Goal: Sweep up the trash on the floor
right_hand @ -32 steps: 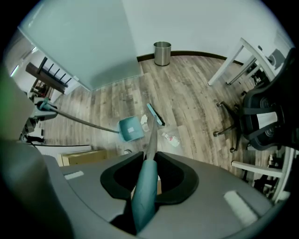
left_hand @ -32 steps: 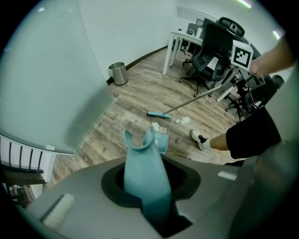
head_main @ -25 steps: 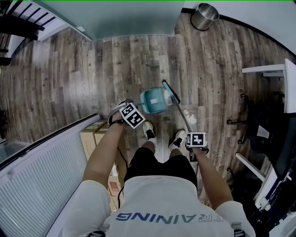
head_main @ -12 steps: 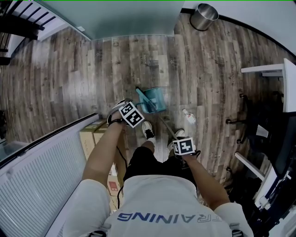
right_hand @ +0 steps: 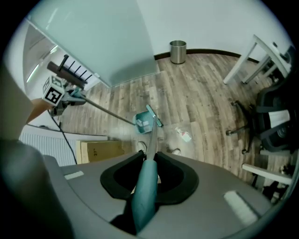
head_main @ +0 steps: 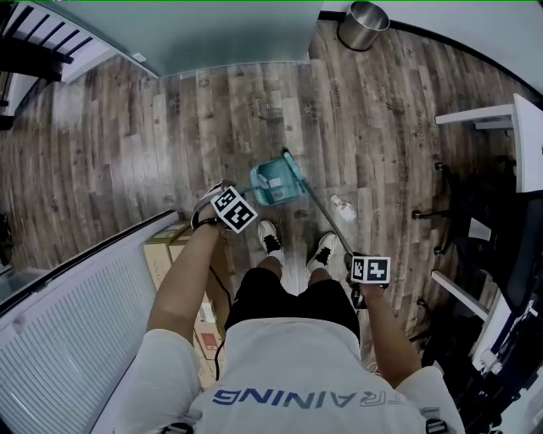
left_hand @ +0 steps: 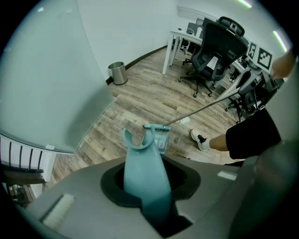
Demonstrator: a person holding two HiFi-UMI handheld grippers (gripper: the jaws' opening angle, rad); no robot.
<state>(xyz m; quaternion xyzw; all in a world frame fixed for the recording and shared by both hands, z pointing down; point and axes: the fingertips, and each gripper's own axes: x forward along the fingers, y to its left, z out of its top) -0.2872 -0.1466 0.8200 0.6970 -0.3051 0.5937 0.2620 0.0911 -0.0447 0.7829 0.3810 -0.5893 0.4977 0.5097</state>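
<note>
**Head view.** A person stood on a wood plank floor [head_main: 119, 144], seen from above. At the centre left of the frame, the left gripper [head_main: 235, 209] pointed straight down. At the lower right, the right gripper [head_main: 370, 269] held a broom [head_main: 318, 208], whose thin shaft slanted up and left. The broom head sat right beside a teal dustpan [head_main: 273, 183] at the centre of the frame. The trash [head_main: 343, 208], a crumpled white scrap, lay on the boards to the right of the shaft, apart from the pan. A metal bin [head_main: 363, 24] stood at the top edge.

**Left gripper view.** The left gripper's [left_hand: 149, 186] tongs were pinching the dustpan handle [left_hand: 142, 168], which ran down toward the dustpan [left_hand: 159, 139] at the centre of the frame. The scrap showed as a pale fleck just right of the pan.

**Right gripper view.** The right gripper's [right_hand: 148, 161] tongs were clamped on the broom's [right_hand: 144, 191] teal grip. The broom head rested at the dustpan [right_hand: 142, 121], and the trash [right_hand: 183, 134] lay to its right. A few pale bits seemed to lie in the pan already.

**Doing the step well.** The likely best way would be to lift the bristles over the scrap and set them down on its far side. A short, low stroke would then draw it toward the pan. The left hand should keep the pan's lip flat on the floor and facing the scrap.
</note>
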